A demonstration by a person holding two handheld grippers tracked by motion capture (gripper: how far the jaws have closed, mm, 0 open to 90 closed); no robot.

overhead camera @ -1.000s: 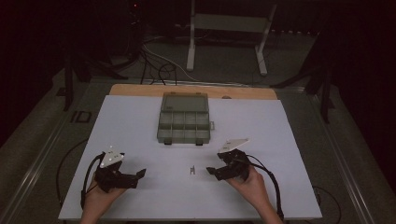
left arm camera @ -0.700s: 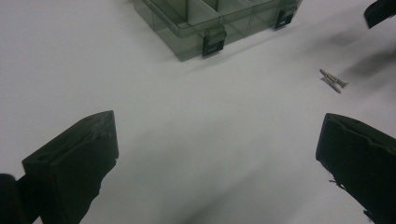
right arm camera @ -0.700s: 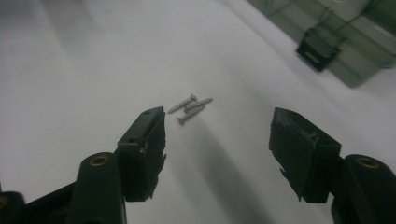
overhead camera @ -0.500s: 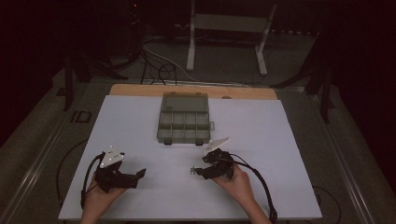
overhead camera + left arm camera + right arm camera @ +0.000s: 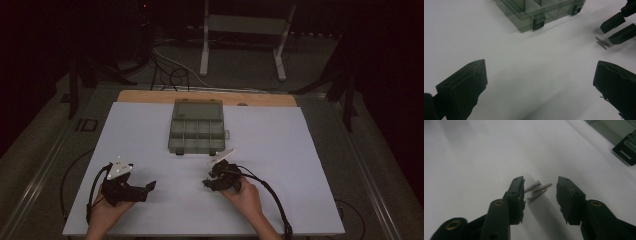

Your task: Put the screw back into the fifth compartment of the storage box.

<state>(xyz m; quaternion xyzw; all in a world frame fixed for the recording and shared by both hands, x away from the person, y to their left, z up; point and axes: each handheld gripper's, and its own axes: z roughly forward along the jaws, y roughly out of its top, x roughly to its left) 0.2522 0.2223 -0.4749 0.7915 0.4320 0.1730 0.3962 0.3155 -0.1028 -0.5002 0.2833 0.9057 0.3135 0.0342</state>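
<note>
Three small silver screws lie side by side on the white table top. My right gripper is low over them with one jaw on each side. Its jaws have just been closing, and the pads stand apart from the screws. The left gripper view has the same screws at the tips of the right gripper. In the high view the right gripper is near the front middle. My left gripper rests at the front left, open wide, with bare table between its jaws.
A clear grey compartment box with its lid folded back sits in the middle of the table, beyond both grippers. Its latches face the person. A wooden strip runs along the far edge. Cables trail from both grippers.
The right gripper has moved left and down to the screws, and its jaws have narrowed around them. The left gripper has stayed where it was.
</note>
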